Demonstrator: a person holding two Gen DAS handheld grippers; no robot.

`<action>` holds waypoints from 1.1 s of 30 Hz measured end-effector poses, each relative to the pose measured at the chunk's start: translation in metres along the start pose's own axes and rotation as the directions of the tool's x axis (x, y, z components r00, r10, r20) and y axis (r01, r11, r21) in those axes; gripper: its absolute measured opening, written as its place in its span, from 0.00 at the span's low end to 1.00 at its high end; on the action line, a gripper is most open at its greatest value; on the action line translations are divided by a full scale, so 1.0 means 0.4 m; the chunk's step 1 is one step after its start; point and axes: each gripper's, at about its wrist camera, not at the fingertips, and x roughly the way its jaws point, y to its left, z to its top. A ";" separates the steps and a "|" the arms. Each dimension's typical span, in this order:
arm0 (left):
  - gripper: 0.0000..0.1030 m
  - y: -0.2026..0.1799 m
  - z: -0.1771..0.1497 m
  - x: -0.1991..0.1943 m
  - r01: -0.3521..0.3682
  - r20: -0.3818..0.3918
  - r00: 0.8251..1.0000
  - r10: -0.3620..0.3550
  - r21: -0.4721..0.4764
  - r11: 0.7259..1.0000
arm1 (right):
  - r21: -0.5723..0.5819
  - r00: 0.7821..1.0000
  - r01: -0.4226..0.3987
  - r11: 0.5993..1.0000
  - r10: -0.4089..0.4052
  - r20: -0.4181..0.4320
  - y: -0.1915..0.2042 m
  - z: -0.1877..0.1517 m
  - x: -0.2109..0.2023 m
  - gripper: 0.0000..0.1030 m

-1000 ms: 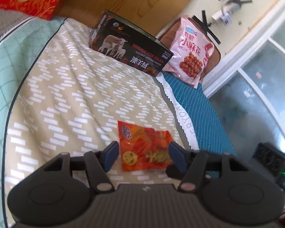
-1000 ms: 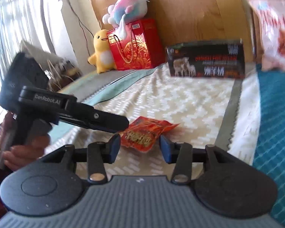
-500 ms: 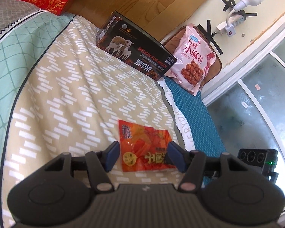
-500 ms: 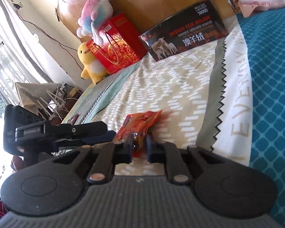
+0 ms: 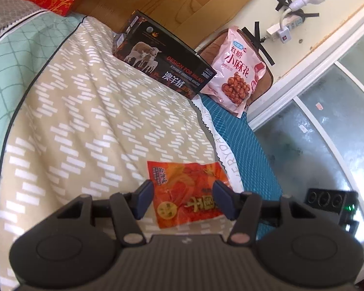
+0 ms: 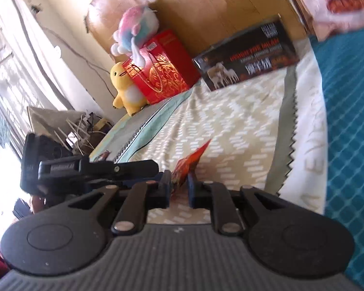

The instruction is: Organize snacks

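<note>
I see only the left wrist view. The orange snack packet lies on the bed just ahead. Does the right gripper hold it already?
Observer: Yes. In the right wrist view the right gripper pinches the snack packet by one edge. Its fingers have just been opening slightly, with the packet between them.
Operator: Is the packet flat there?
Observer: No, its free corner stands up above the fingers.
Operator: What is next to the red gift bag?
Observer: A yellow plush toy stands beside the red gift bag, touching it.
</note>
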 end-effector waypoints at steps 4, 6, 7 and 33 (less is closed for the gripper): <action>0.50 -0.001 -0.002 -0.001 0.001 0.004 1.000 -0.001 0.025 1.000 | 0.046 0.999 0.013 0.999 -0.011 -0.041 -0.012 -0.010 0.033 0.25; 0.51 -0.001 0.001 0.001 0.012 0.001 1.000 -0.012 0.029 1.000 | 0.032 0.999 0.022 0.999 -0.021 -0.027 -0.002 -0.012 0.030 0.24; 0.51 0.002 0.004 0.003 0.023 -0.008 1.000 -0.023 0.023 0.999 | 0.031 1.000 0.019 0.999 -0.019 -0.016 -0.002 -0.012 0.026 0.22; 0.33 -0.070 0.244 0.083 0.168 0.013 0.986 -0.168 0.027 0.985 | 0.215 0.961 -0.156 0.964 0.099 0.257 -0.103 0.162 -0.058 0.16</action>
